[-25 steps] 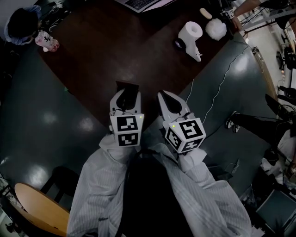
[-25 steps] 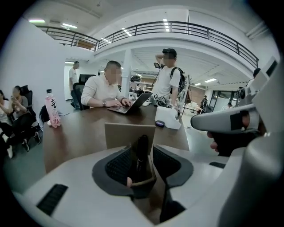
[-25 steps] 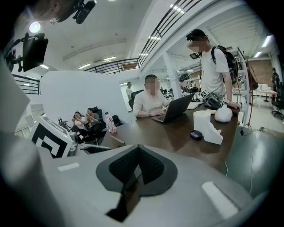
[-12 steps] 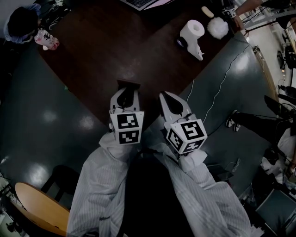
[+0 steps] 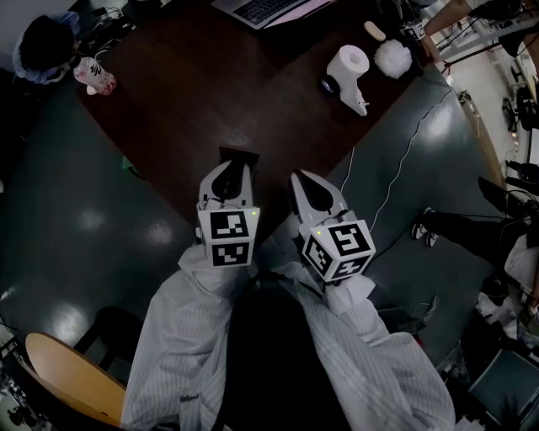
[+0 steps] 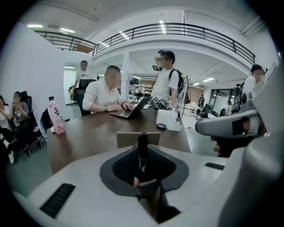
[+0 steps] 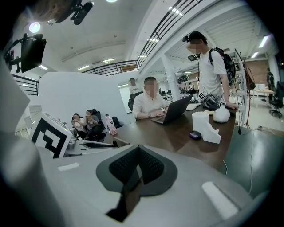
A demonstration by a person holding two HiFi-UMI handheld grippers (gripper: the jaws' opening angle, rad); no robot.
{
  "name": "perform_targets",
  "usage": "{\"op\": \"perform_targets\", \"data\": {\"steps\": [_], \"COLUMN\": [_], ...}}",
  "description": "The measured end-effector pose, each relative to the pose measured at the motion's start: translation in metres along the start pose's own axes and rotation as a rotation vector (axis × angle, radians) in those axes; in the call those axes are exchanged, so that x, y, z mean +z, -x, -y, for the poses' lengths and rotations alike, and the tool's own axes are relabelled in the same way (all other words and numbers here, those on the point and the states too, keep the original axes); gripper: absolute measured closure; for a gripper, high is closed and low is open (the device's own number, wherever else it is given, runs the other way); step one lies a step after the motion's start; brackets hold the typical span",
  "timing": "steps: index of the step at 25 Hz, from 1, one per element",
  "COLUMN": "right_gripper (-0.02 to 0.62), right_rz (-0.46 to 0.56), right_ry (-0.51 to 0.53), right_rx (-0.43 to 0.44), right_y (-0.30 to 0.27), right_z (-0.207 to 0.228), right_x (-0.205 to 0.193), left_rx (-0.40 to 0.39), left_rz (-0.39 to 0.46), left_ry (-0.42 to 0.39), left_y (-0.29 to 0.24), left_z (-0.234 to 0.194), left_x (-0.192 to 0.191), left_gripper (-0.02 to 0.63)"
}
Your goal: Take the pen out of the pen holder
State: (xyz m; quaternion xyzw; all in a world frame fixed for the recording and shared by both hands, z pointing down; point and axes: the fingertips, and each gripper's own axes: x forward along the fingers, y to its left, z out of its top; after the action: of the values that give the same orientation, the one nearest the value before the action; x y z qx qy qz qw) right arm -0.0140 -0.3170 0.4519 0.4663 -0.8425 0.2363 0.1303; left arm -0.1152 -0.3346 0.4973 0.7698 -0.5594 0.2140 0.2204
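Observation:
My left gripper sits at the dark table's near corner, right at the pen holder, a small tan box. In the left gripper view a black pen stands upright between the dark pads, which close on its barrel; its lower end is hidden behind the jaws. The left gripper is shut on the pen. My right gripper hovers beside it to the right, off the table's edge, holding nothing. Its jaws meet with nothing between them.
On the brown table are a laptop, a tissue roll, a white fluffy thing, a small dark item and a pink bottle. People sit and stand at the far end. A chair stands behind left.
Both grippers stay where they were in the head view. The picture has shifted slightly, so the table things sit a little lower. No jaw motion shows from above.

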Motion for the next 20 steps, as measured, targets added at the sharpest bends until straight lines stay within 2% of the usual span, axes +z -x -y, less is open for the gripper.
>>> {"op": "perform_targets", "data": {"steps": [8,16,20], "right_gripper": [0.594,0.594,0.594], "right_rz": [0.084,0.179,0.210], "right_ry": [0.036,0.099,0.131], "right_rx": [0.050,0.141,0.191], "right_y": [0.001,-0.003,-0.007], "right_z": [-0.023,-0.067,-0.091], "right_x": [0.026,0.075,0.091], "left_rx": [-0.005,0.060,0.096], "left_rz": [0.157,0.280,0.332], "left_ry": [0.003,-0.034,-0.009], "left_y": [0.048,0.108,0.132], "left_z": [-0.003,-0.022,-0.037], "left_x": [0.049,0.098,0.108], "left_gripper": [0.543,0.543,0.543]}}
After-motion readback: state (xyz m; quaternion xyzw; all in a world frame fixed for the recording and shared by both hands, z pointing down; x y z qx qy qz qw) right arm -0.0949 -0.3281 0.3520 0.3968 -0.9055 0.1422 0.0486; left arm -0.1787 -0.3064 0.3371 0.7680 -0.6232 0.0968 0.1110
